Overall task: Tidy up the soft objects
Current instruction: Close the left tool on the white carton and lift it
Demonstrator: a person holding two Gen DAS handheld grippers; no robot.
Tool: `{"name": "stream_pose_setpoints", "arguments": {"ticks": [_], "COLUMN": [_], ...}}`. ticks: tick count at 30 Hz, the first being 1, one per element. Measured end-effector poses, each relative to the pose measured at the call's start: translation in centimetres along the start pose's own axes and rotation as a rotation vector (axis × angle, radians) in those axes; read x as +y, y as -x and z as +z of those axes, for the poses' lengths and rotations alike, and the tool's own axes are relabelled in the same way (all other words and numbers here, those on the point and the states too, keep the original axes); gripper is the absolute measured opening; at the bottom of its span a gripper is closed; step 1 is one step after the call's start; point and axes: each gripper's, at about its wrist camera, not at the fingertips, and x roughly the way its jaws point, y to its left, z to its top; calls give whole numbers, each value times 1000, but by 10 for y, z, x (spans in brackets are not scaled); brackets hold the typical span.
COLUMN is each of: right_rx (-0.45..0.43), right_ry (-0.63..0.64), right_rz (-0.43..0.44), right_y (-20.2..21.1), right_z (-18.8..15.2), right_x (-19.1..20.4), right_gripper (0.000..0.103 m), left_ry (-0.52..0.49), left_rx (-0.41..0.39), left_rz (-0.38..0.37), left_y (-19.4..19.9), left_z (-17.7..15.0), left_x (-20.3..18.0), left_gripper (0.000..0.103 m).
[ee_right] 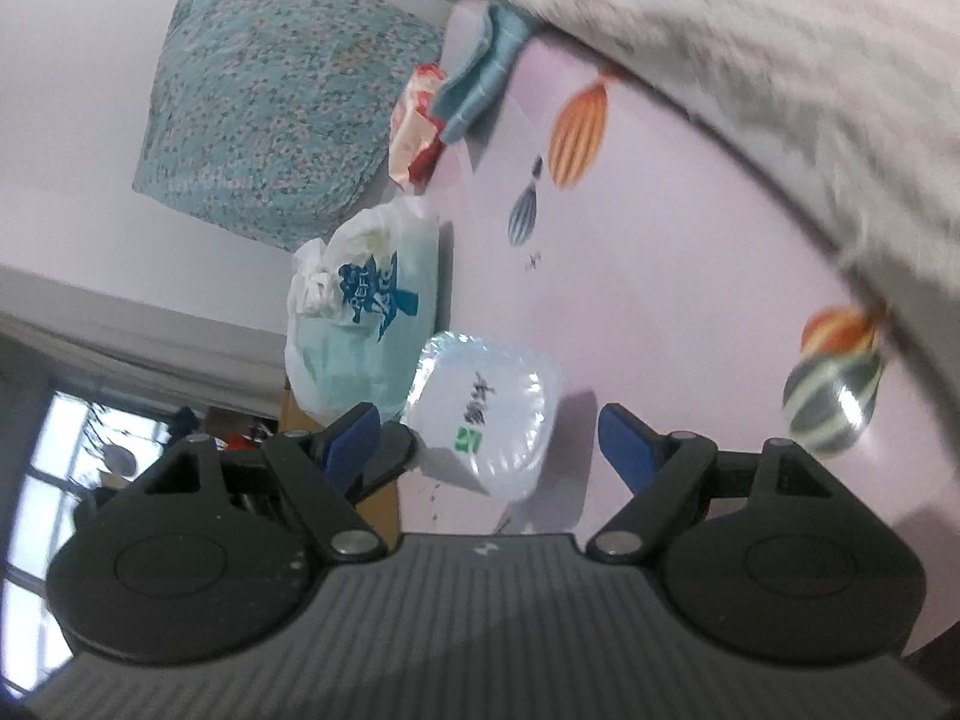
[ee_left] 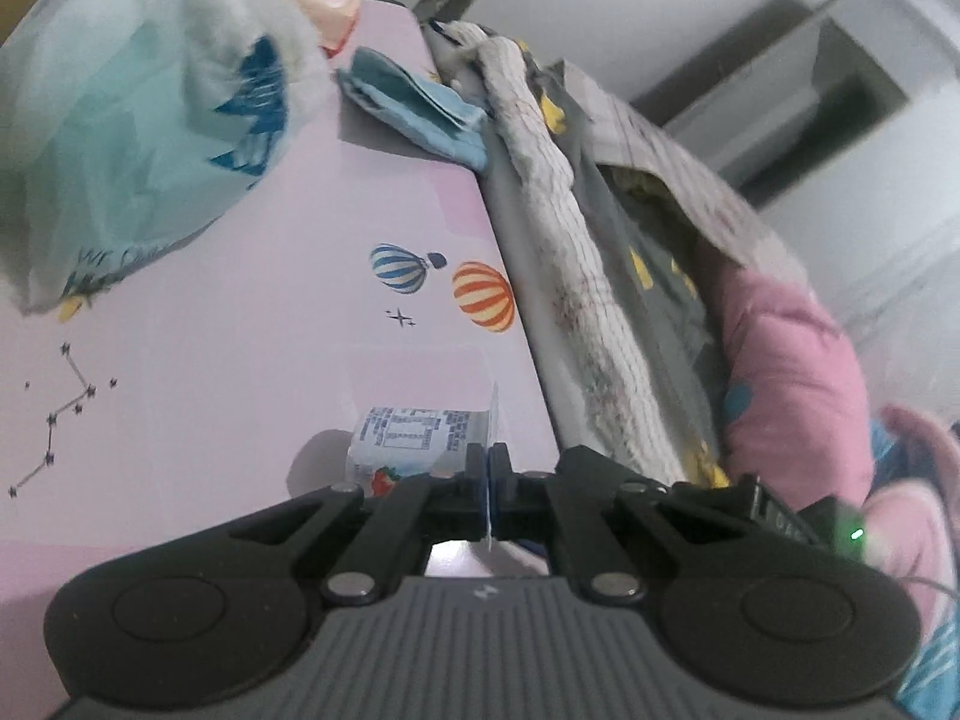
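Note:
My left gripper is shut on the thin sealed edge of a small white-and-blue packet with a printed label and a strawberry picture, held just above the pink balloon-print sheet. My right gripper stands open. A white plastic-wrapped pack with green and black print lies on the sheet between and just ahead of its blue pads, which do not press on it. Other soft things lie about: a white bag with blue print and a folded blue cloth.
A red-and-white pack sits at the far end of the sheet. Rumpled checked and grey bedding borders the sheet, with pink cloth beyond it. A teal floral pillow lies behind the bag.

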Motion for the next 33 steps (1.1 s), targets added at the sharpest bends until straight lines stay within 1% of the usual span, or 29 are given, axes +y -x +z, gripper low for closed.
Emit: {"name": "stream_pose_setpoints", "arguments": {"ticks": [3,5,7,9,10,11,12,13,14,15,16,17,18,20,22,25,27,28,31,33], "right_rx": [6,6,0,1,5,10,17,27,35,42,47,50,53,51,41,-1,-25,-39,-78,-93], "right_ry": [-54,-56,-40,-14,-4,2,8,14,18,22,25,28,30,32,36,49,64,75,114,134], "right_rz": [48,59,56,49,45,43,40,36,34,30,28,26,23,15,1,-21,-32,-40,-72,-91], "right_y": [-9,-13,-17,-22,-25,-26,-30,-34,-32,-34,-37,-39,-40,-41,-39,-30,-21,-15,2,11], "right_z": [-2,-1,1,1,1,2,2,1,1,1,1,1,1,3,6,11,14,16,20,22], "right_x": [-2,1,9,16,19,21,23,25,23,24,25,26,27,28,29,30,29,29,30,29], "right_gripper": [74,61,50,45,41,36,36,34,32,32,32,32,32,33,34,35,39,44,48,49], "left_ry": [41,46,29,1,-17,-38,-59,-85,-113,-145,-174,-197,-221,-267,-314,-374,-411,-431,-451,-450], "left_rx": [-15,-15,-18,-22,-20,-18,-15,-13,-20,-32,-42,-45,-47,-44,-37,-8,11,19,51,58], "left_rz": [-20,-15,9,31,42,52,61,75,89,97,101,99,98,102,128,187,220,240,294,301], "left_y": [6,10,13,17,19,21,22,23,26,28,32,34,35,35,29,13,1,-4,-17,-22], "left_z": [-2,-1,1,2,2,1,1,0,-1,-2,-3,-3,-2,0,1,4,5,5,5,4], "left_x": [12,17,18,19,18,17,15,14,13,10,7,5,1,-6,-16,-31,-38,-41,-41,-40], "left_gripper": [2,3,4,4,8,16,21,32,39,41,49,60,66,81,88,90,90,90,90,87]}}
